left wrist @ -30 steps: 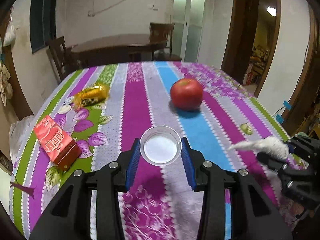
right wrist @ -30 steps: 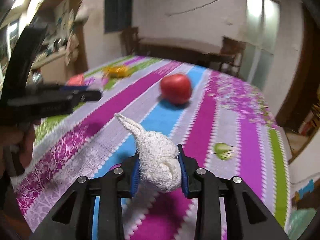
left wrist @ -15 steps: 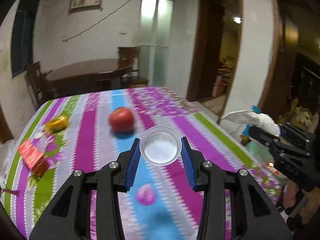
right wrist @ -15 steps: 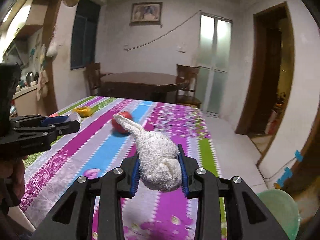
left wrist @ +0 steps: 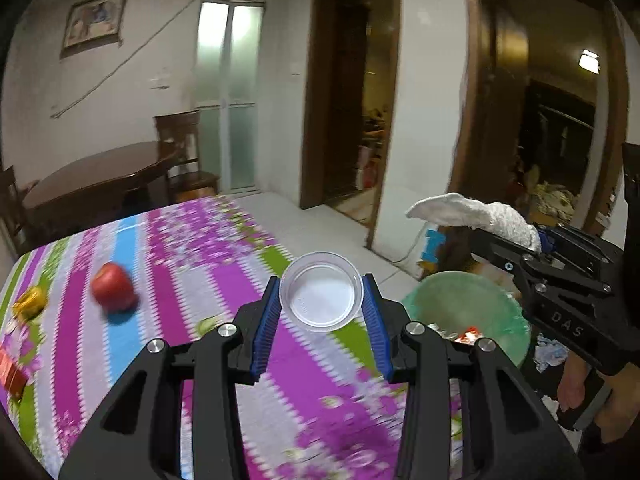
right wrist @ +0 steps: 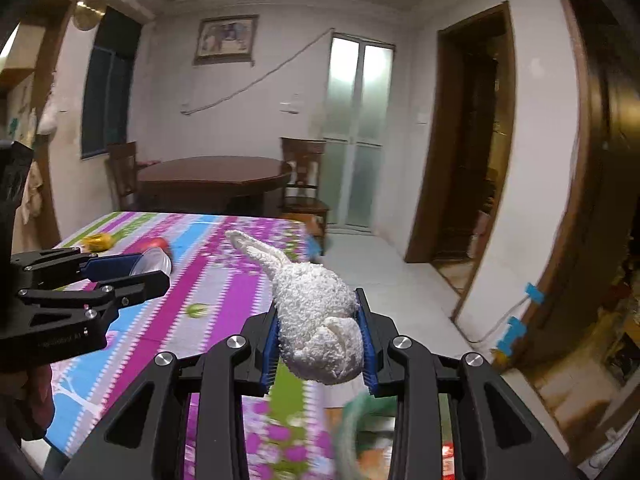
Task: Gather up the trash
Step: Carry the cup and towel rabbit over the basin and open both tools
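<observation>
My left gripper (left wrist: 322, 308) is shut on a clear plastic cup (left wrist: 322, 292), held above the right edge of the striped table (left wrist: 192, 280). My right gripper (right wrist: 320, 336) is shut on a crumpled white cloth (right wrist: 316, 320); it also shows in the left wrist view (left wrist: 472, 216), to the right of the cup. A green bin (left wrist: 468, 308) with some trash inside stands on the floor beside the table, below both grippers. Its rim shows blurred in the right wrist view (right wrist: 352, 412).
A red apple (left wrist: 112, 286), a yellow wrapper (left wrist: 30, 302) and a red carton (left wrist: 10, 368) lie on the table. A dark wooden table (right wrist: 212, 180) with chairs stands behind. Doorways open on the right wall.
Both grippers have swung to the right, off the table's middle toward its right edge, each still holding its object. The green bin has come into view.
</observation>
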A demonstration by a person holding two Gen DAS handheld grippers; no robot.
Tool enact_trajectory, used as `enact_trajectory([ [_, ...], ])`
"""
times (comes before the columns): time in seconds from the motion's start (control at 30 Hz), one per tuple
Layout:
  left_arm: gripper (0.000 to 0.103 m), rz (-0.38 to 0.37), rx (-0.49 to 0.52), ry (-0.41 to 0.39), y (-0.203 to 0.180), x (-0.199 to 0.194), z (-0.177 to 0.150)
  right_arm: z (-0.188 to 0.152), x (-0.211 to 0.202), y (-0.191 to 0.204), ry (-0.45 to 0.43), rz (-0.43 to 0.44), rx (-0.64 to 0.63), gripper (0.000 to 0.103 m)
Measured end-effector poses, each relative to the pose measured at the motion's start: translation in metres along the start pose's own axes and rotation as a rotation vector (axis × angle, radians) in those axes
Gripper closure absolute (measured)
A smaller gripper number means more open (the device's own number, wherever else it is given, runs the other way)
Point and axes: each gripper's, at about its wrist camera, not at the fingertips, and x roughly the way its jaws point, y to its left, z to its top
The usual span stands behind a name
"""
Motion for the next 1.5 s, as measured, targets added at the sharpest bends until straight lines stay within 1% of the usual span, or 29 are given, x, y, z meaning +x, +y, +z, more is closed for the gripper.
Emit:
enact_trajectory([
  [0.2,0.064,-0.076,0.052,0.013,-0.044,0.03,0.013,-0.009,-0.009,-0.066,0.038,-0.09,0.011,0.069],
  [0.3,0.064,-0.111,0.074,0.027,-0.066,0.04,0.015,-0.013,-0.01,-0.096,0.061,-0.119,0.027,0.069],
  [0.4,0.064,-0.145,0.086,0.048,-0.081,0.055,0.019,-0.017,-0.008,-0.117,0.09,-0.144,0.031,0.069],
  [0.5,0.064,-0.169,0.099,0.073,-0.097,0.066,0.021,-0.024,-0.003,-0.145,0.137,-0.166,0.034,0.069],
  [0.57,0.064,-0.187,0.107,0.1,-0.107,0.075,0.022,-0.027,0.001,-0.153,0.174,-0.166,0.041,0.069],
  [0.7,0.064,-0.211,0.109,0.157,-0.119,0.095,0.021,-0.044,0.017,-0.183,0.26,-0.159,0.092,0.069],
  [0.8,0.064,-0.219,0.114,0.205,-0.129,0.111,0.017,-0.059,0.03,-0.191,0.312,-0.162,0.12,0.069],
  [0.93,0.064,-0.238,0.113,0.292,-0.14,0.139,0.007,-0.081,0.05,-0.205,0.398,-0.15,0.161,0.069],
  [1.13,0.064,-0.225,0.135,0.388,-0.158,0.173,-0.009,-0.109,0.084,-0.209,0.505,-0.143,0.17,0.069],
  [1.3,0.064,-0.218,0.152,0.429,-0.168,0.189,-0.019,-0.124,0.099,-0.211,0.539,-0.142,0.184,0.069],
  [1.5,0.064,-0.214,0.161,0.443,-0.171,0.192,-0.024,-0.137,0.104,-0.217,0.56,-0.151,0.194,0.069],
])
